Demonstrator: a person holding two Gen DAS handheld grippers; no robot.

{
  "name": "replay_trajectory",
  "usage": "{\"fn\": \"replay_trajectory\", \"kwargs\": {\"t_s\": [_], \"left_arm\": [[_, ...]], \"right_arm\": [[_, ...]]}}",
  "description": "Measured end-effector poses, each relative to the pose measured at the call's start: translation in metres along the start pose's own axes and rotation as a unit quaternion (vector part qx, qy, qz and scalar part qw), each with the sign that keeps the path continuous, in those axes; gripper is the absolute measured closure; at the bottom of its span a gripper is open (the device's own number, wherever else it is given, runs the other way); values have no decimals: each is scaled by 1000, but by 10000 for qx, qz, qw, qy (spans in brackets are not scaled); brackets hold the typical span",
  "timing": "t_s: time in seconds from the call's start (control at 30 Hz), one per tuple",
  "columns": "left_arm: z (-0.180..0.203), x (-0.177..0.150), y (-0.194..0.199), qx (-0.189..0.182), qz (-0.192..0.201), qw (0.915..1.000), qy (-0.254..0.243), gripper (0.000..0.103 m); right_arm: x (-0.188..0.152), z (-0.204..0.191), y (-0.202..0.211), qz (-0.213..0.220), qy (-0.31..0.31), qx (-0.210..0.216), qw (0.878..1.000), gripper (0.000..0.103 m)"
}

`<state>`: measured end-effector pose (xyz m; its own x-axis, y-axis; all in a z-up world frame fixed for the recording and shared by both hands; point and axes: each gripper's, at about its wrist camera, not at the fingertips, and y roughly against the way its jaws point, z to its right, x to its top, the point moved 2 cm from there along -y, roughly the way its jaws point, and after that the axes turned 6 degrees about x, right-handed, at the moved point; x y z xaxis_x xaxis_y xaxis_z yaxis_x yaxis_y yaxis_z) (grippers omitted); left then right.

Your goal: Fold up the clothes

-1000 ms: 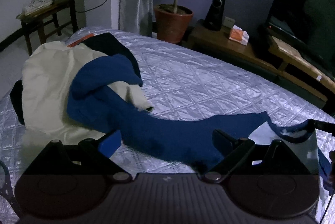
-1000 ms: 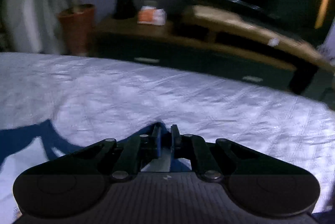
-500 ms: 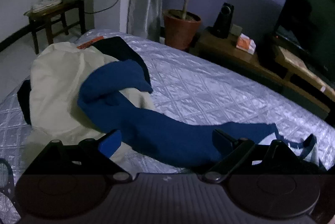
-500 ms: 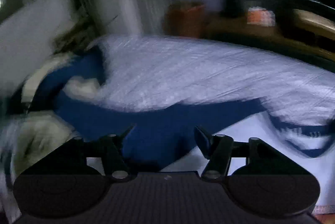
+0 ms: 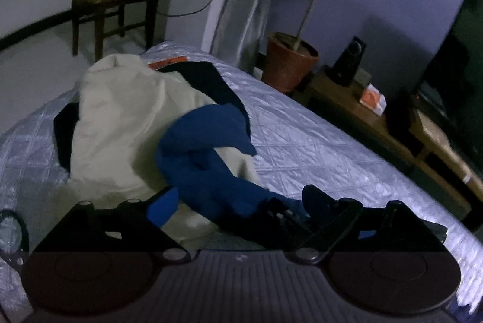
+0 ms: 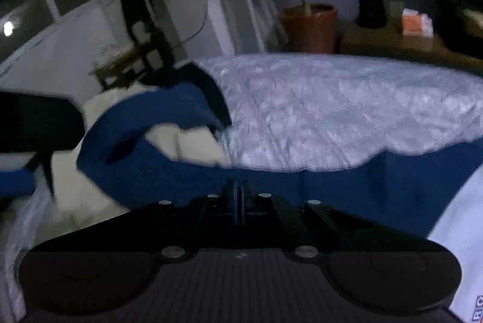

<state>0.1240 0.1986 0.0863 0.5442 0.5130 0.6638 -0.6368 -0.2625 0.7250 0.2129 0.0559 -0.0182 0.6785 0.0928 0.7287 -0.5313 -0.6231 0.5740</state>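
The right gripper (image 6: 238,196) was closing on the blue garment (image 6: 332,190) ahead; left gripper (image 5: 238,202) was narrowing, still wide, empty. Next, I judged: spreading it flat.

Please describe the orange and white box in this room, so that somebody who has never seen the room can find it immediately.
Look past the far edge of the quilted bed to the low wooden cabinet along the wall. The small box lies on its top, between the dark speaker and the television. It is the only bright orange and white thing on that dark wood.
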Motion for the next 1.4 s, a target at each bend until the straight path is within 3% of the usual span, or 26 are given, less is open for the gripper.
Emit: {"fn": "replay_trajectory", "kwargs": {"t_s": [0.07,0.13,0.2,0.27,0.4,0.53,0.8,0.9,0.93,1.0,1.13,1.17,1.23,1.27,1.4], "left_arm": [[-2,0,-2,-33,-71,10000,13,15],[1,-1,-3,-99,-124,9998,-88,15],[2,0,-1,-136,-94,9998,-138,13],[2,-1,-1,-156,-89,9997,-157,12],[3,-5,-4,-117,-159,9996,-195,12],[6,-8,-5,-96,-166,9995,-240,12],[19,-15,-9,-150,-243,9986,-440,12],[23,-17,-10,-155,-259,9981,-545,12],[24,-17,-10,-145,-256,9980,-563,12],[26,-18,-11,-140,-253,9979,-580,12],[36,-23,-12,-162,-267,9970,-702,12],[39,-25,-12,-167,-272,9968,-734,12],[46,-29,-12,-177,-292,9959,-844,12],[50,-31,-13,-176,-301,9954,-889,12],[59,-38,-15,-164,-328,9942,-1014,12]], "right_arm": [[3,3,2,-125,-229,224,9994,69],[0,11,25,75,-299,287,9991,64],[-6,29,60,429,-329,-109,9985,48],[-18,56,88,422,-547,-582,9959,40],[-53,100,125,-132,-248,-1533,9878,38],[-68,151,169,64,-975,-1801,9788,40],[-42,221,193,-12,-570,-2673,9619,35],[-28,268,205,194,-966,-2956,9502,35],[-26,285,210,249,-1160,-2954,9480,35],[-31,309,207,-64,-1363,-2765,9513,34],[-39,304,201,-289,-756,-2308,9696,27],[-39,302,199,-366,-630,-2302,9704,29],[-39,296,198,-431,-430,-2364,9697,48],[-38,295,199,-430,-378,-2385,9695,93],[-30,293,208,-483,-48,-2655,9629,97]]}}
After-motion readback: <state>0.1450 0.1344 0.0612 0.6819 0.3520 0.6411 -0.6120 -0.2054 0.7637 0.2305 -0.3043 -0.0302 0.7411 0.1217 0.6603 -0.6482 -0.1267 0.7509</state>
